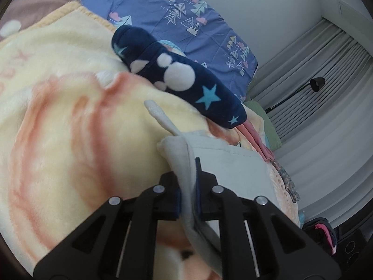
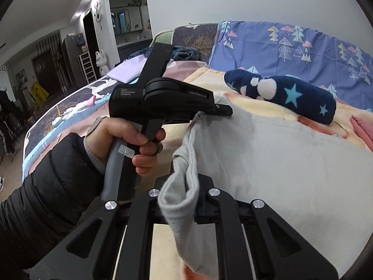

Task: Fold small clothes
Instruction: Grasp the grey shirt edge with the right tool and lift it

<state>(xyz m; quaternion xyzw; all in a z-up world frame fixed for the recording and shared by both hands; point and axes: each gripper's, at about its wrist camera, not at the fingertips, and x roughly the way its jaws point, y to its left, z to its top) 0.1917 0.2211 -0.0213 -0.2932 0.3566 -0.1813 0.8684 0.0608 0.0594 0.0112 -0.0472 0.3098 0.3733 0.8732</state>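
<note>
A small light grey garment [image 2: 279, 163] is held up over a yellow and orange fleece blanket [image 1: 70, 128]. My left gripper [image 1: 187, 186] is shut on one edge of the grey garment [image 1: 223, 163]; it also shows in the right wrist view [image 2: 209, 113], held by a hand in a black sleeve. My right gripper [image 2: 192, 198] is shut on a bunched edge of the same garment, close below the left gripper. The cloth between them hangs slack and the rest spreads to the right.
A rolled navy fleece item [image 1: 179, 79] with stars and white dots lies on the blanket behind the garment [image 2: 286, 95]. A pink cloth [image 2: 363, 130] lies at the right. A purple tree-print sheet [image 2: 291, 46] covers the back. A folded lilac cloth [image 2: 128, 68] lies far left.
</note>
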